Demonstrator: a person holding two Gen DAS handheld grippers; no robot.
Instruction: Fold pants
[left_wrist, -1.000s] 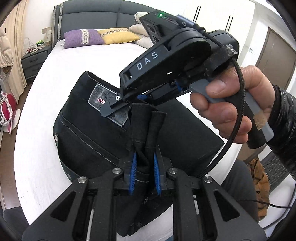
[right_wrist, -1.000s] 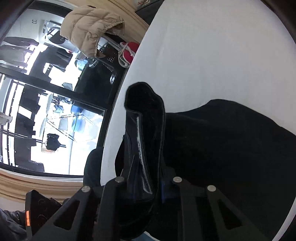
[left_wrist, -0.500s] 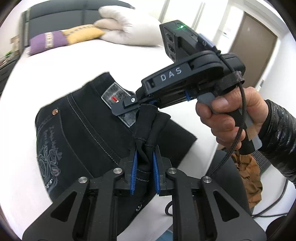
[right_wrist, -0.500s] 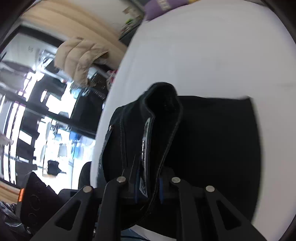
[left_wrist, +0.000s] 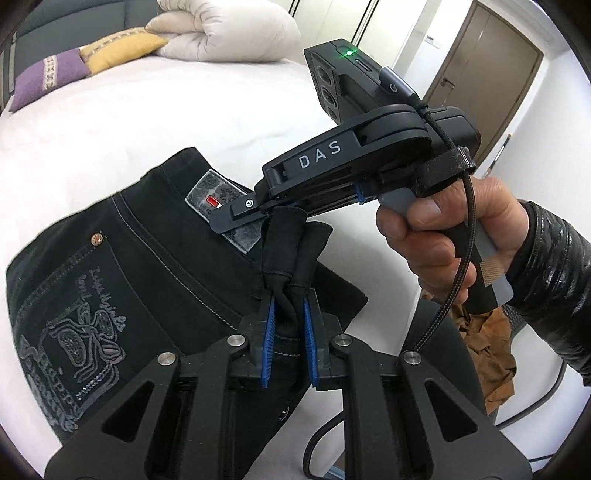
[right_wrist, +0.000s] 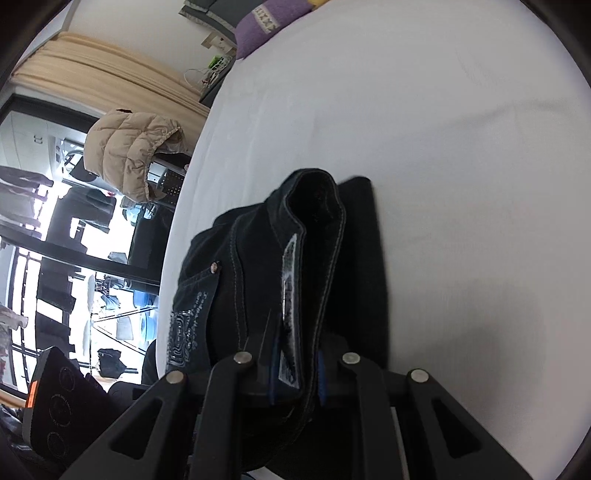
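Black pants (left_wrist: 155, 273) folded into a compact bundle on a white bed (left_wrist: 110, 140).

Dark denim with pale contrast stitching, a copper rivet (left_wrist: 96, 239), a grey waistband patch (left_wrist: 221, 199) bearing a small red tab, and silvery embroidery on the back pocket (left_wrist: 74, 339). The seat side faces up. Two rolled, hemmed fabric ends rise bunched together from the near edge, lifted off the bundle; the rest lies flat.

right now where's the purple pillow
In the left wrist view the purple pillow lies at the far left of the white bed, beside the yellow pillow and against the dark headboard.
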